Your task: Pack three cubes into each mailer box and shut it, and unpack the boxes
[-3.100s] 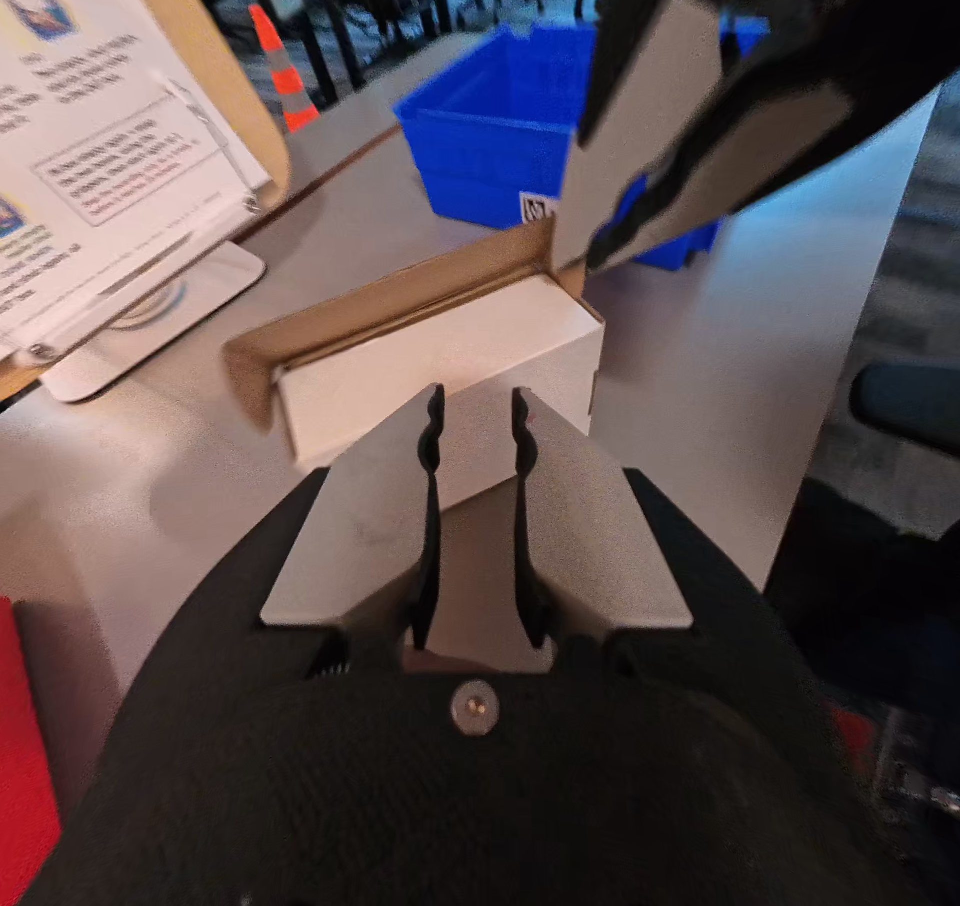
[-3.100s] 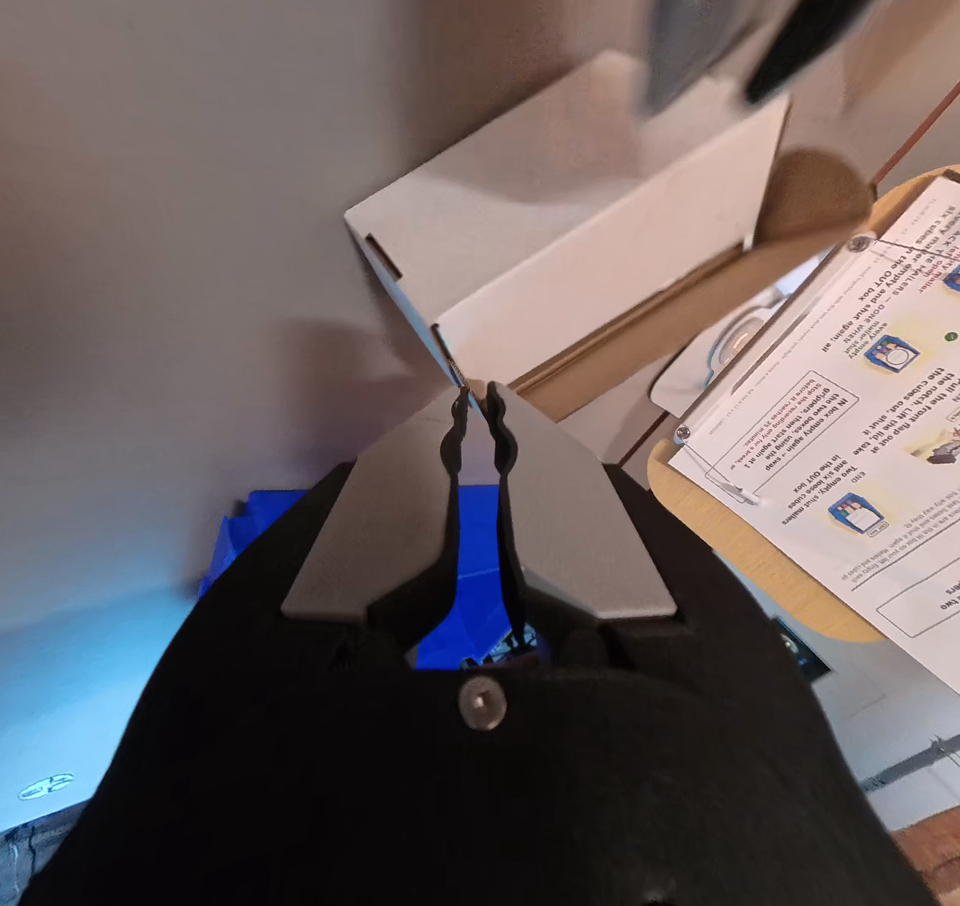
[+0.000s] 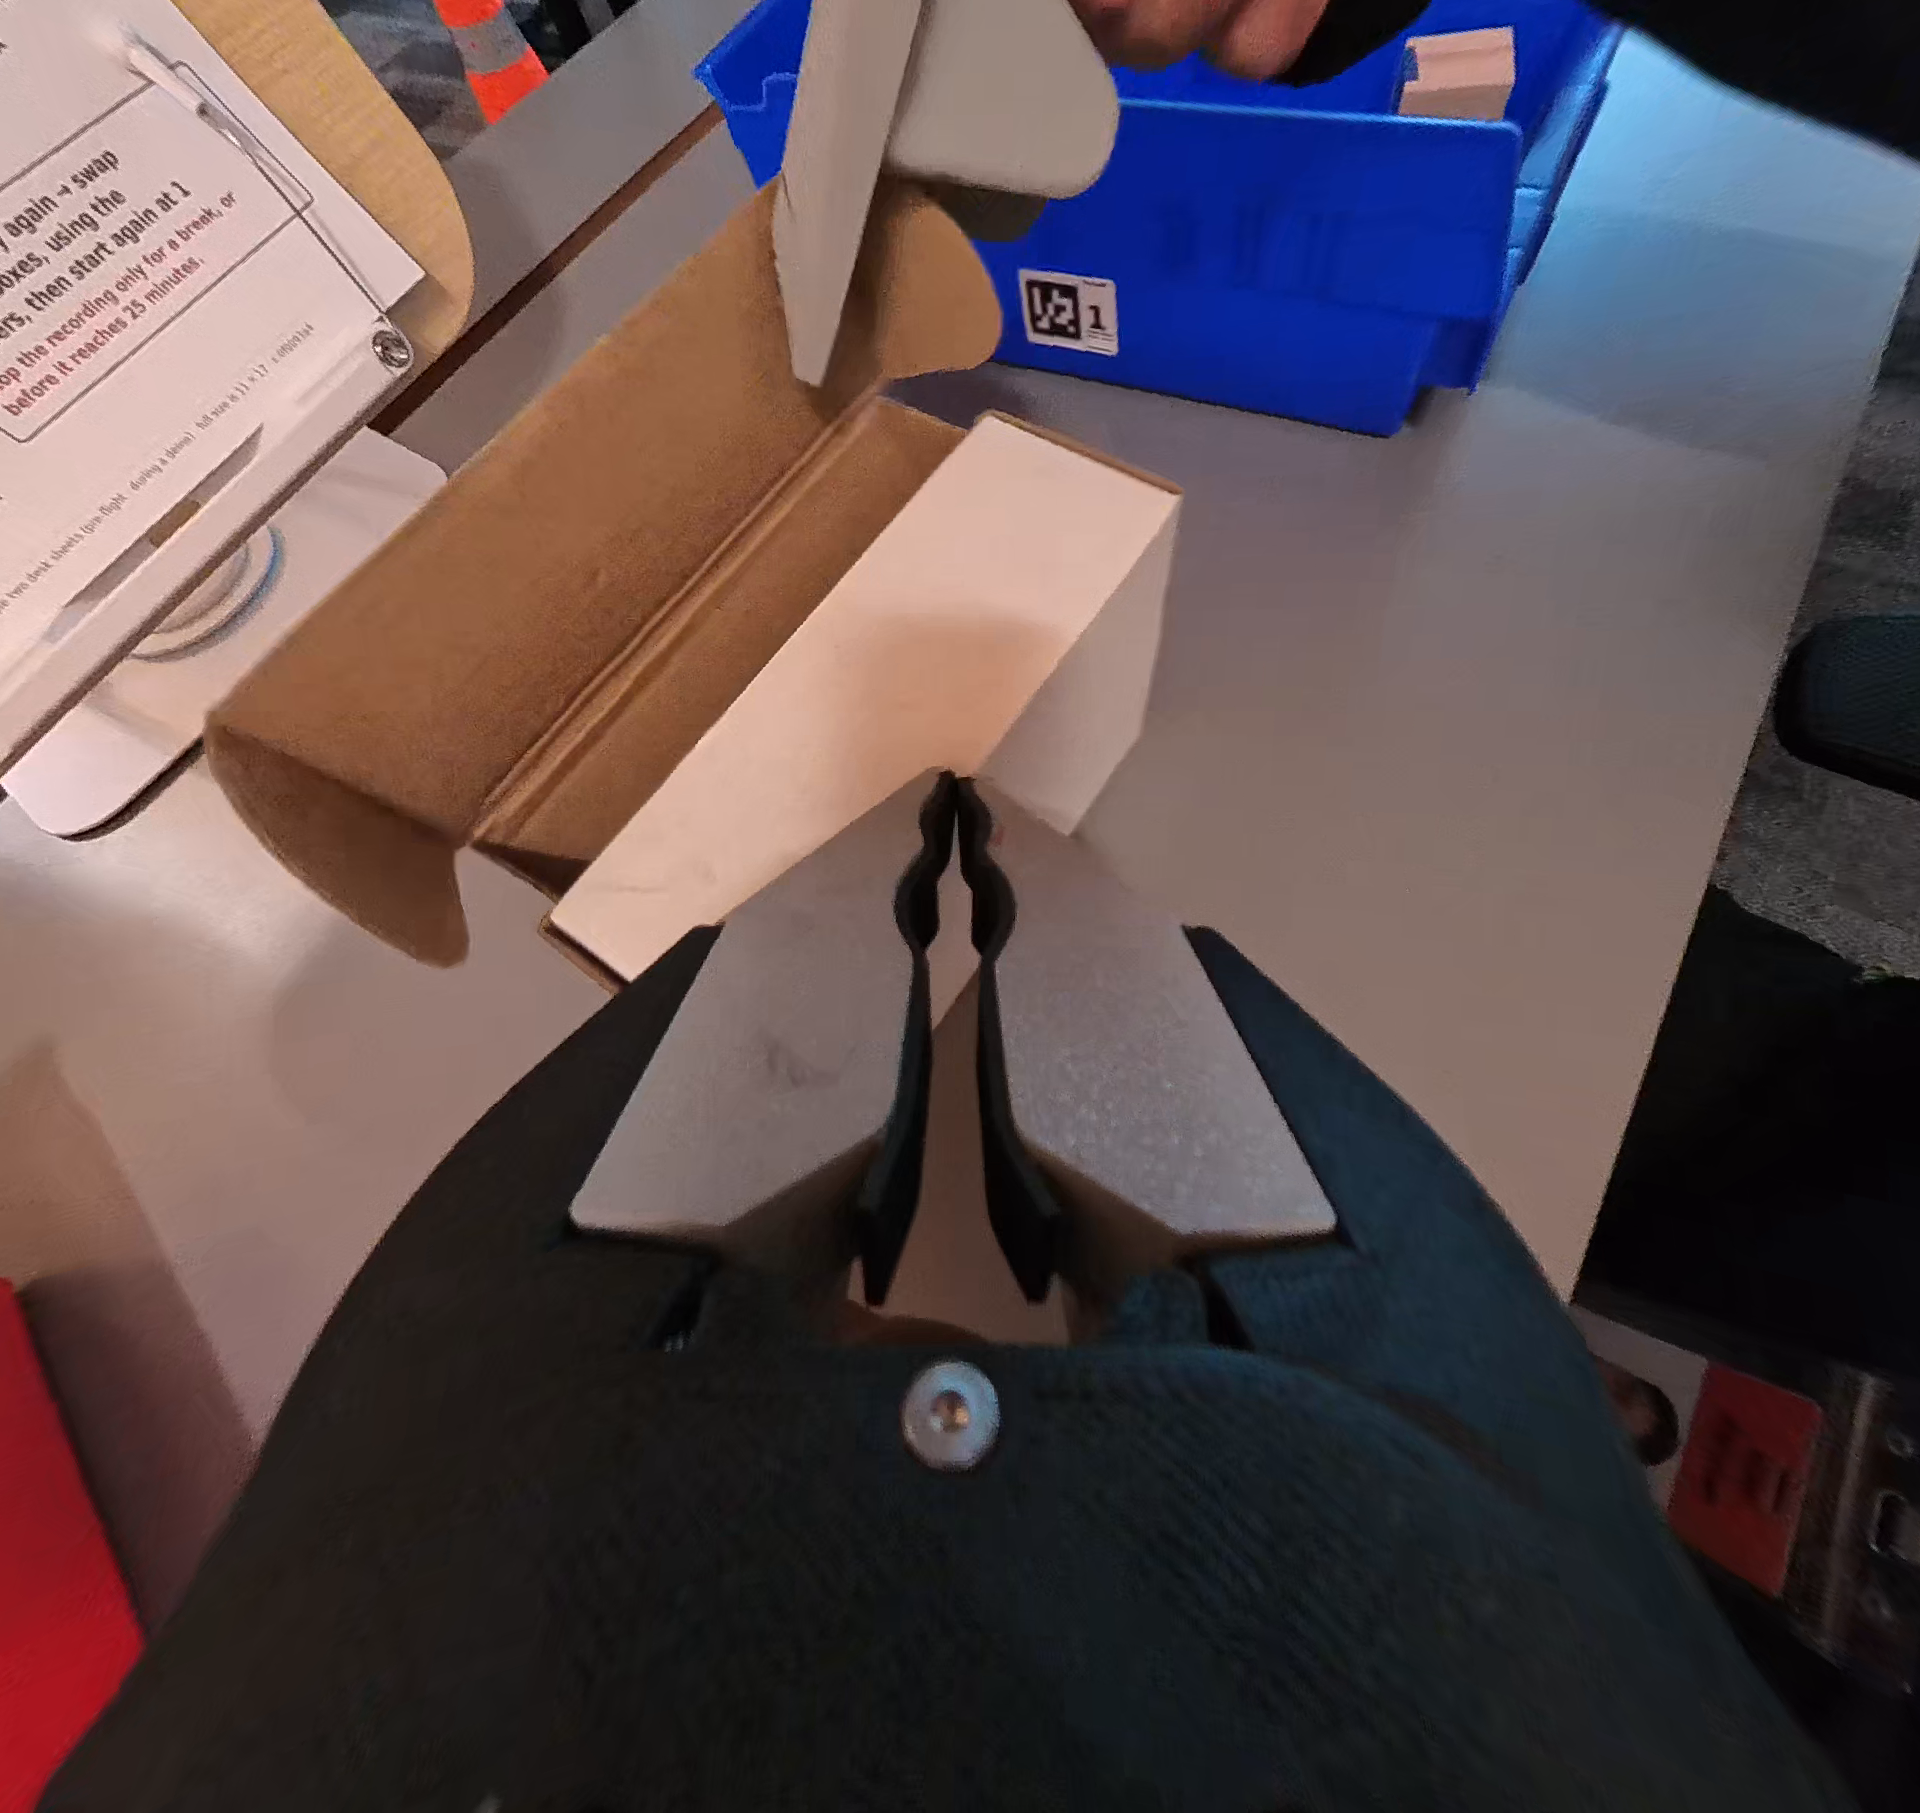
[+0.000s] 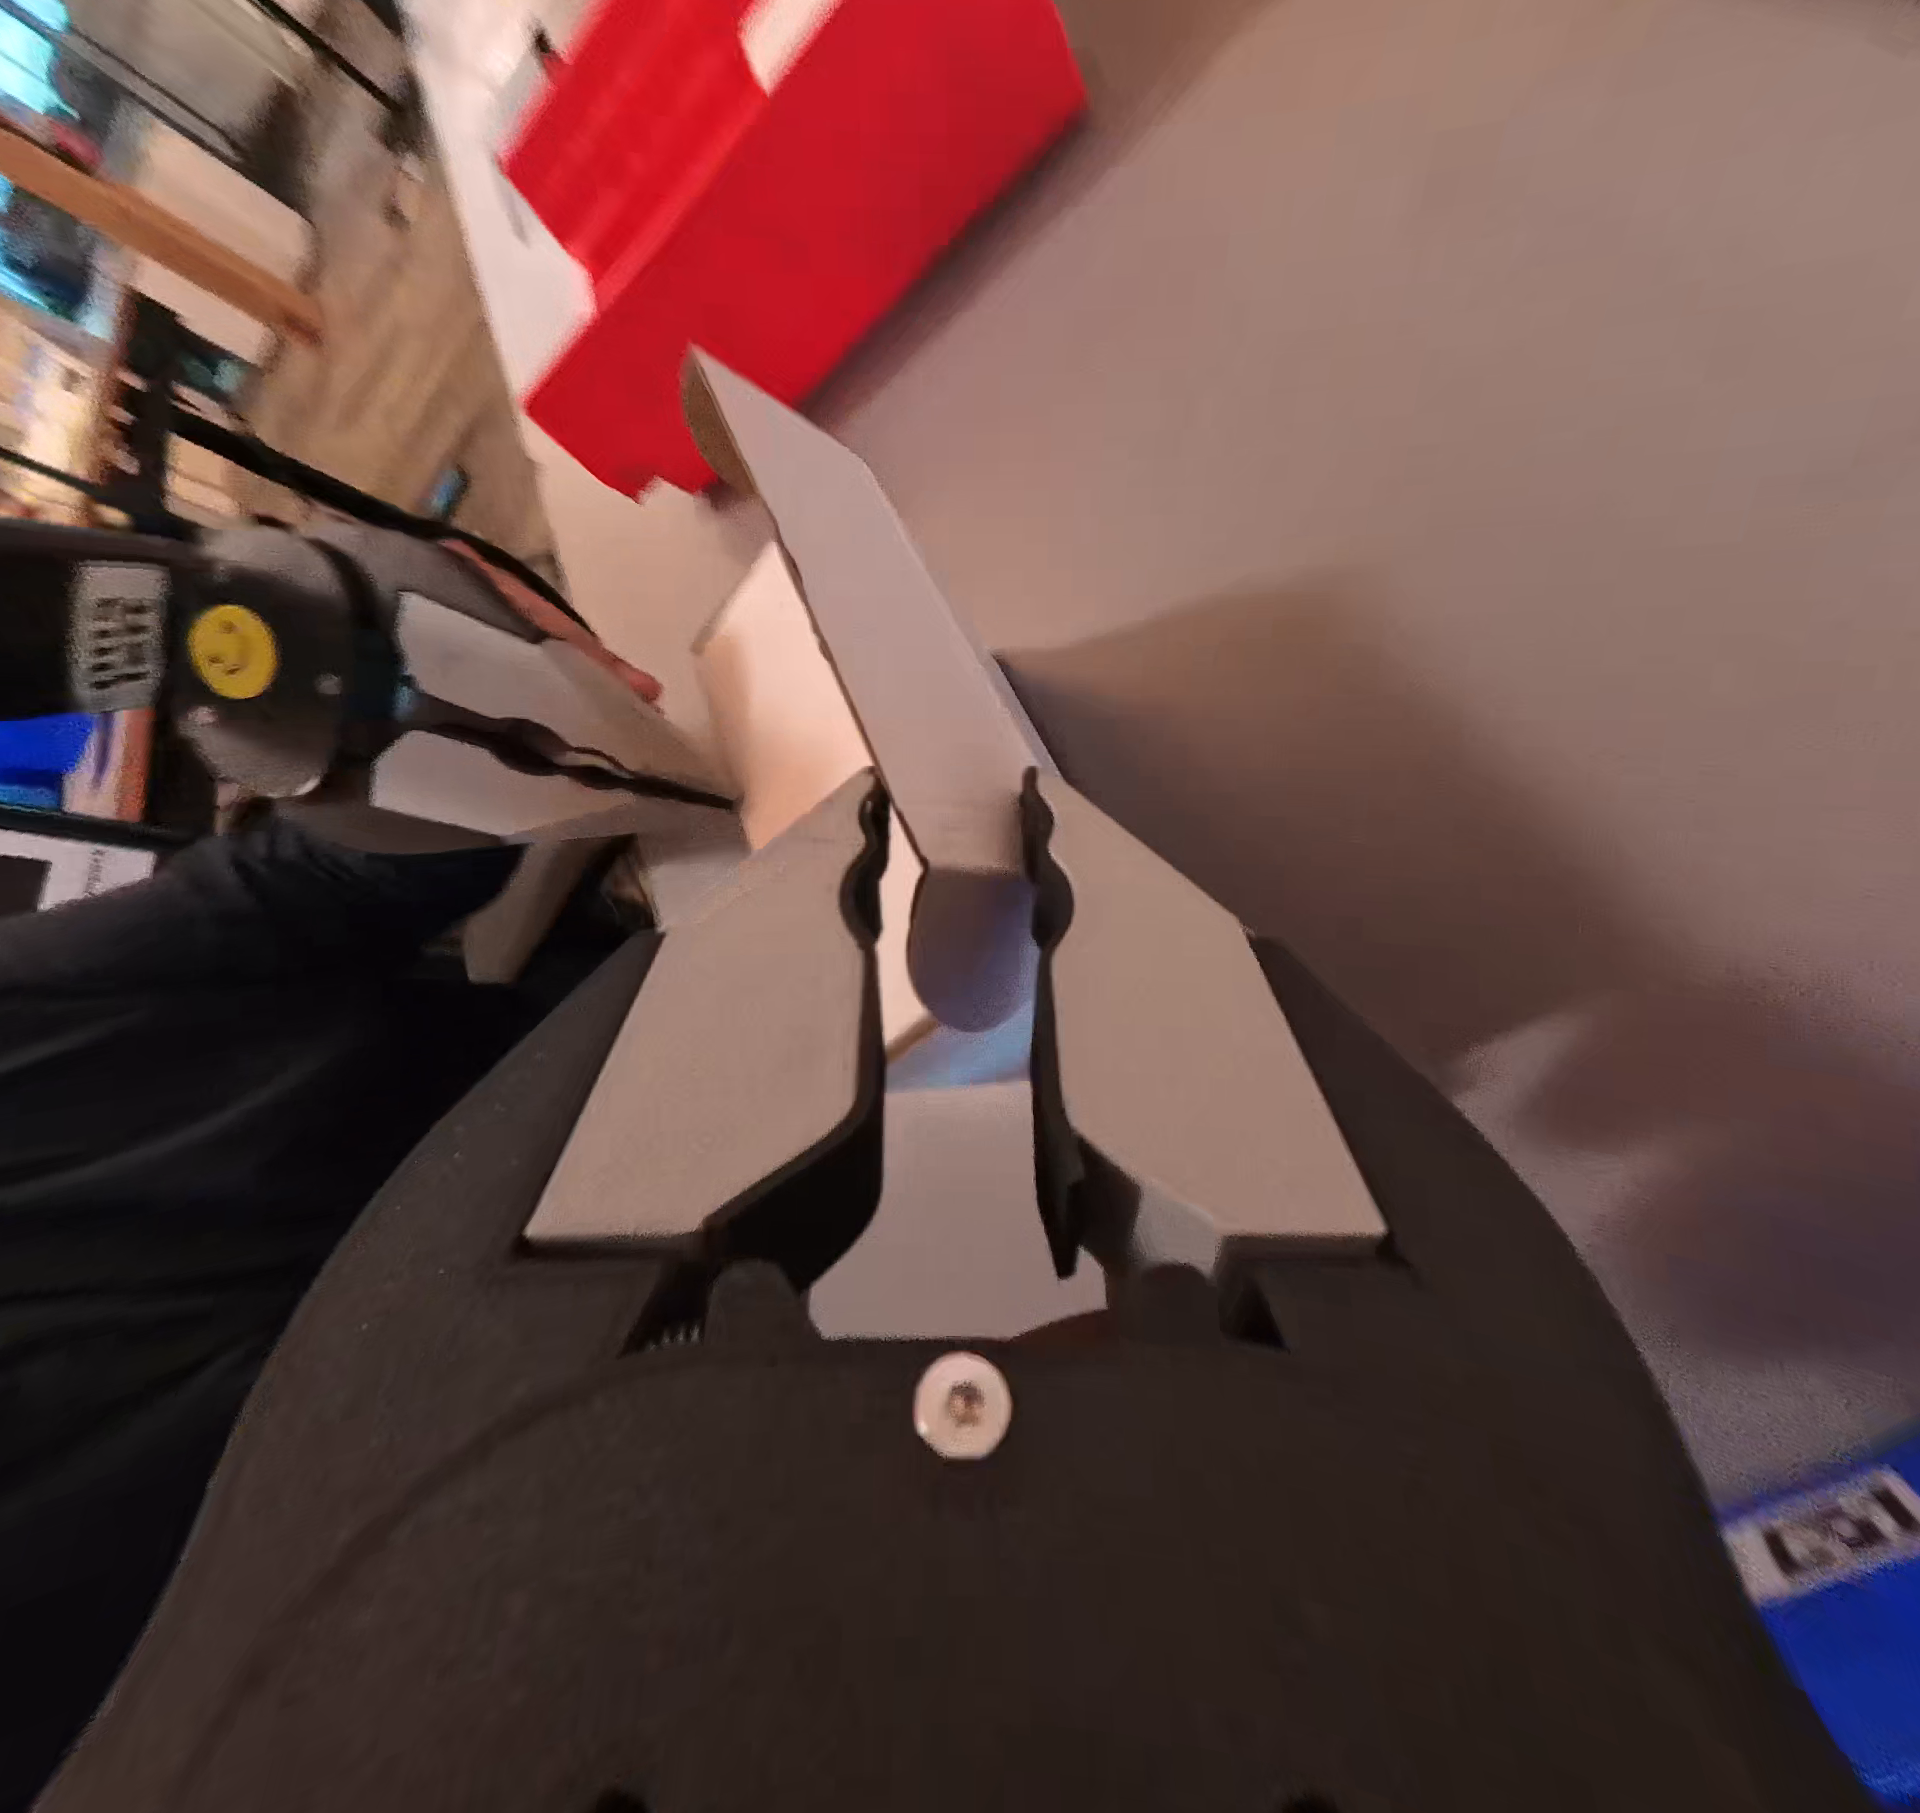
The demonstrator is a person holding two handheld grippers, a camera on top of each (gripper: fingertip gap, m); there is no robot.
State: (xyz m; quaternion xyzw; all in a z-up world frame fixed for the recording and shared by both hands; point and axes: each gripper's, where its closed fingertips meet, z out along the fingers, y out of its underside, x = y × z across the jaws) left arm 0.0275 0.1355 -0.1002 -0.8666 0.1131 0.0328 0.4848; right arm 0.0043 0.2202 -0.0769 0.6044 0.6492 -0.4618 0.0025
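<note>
Box point(image 3: 790, 641) (white outside, brown inside) sits open on the grey table point(image 3: 1403, 724) near a blue bin point(image 3: 1299, 288). Left claw point(image 3: 954, 807) is clenched against its front wall; right claw point(image 4: 956, 828) grasps the lid flap point(image 4: 883, 610).

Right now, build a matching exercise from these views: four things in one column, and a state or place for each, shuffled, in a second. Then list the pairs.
Column one
1. white cardboard mailer box
2. blue plastic bin
3. left tool
4. right tool

Column two
A. clamped on the raised white lid flap
B. shut, tips at the box's near wall
C. on the grey table, beyond the box
D. lid open, brown inside showing

Pairs: 1-D, 2-C, 3-B, 4-A
</note>
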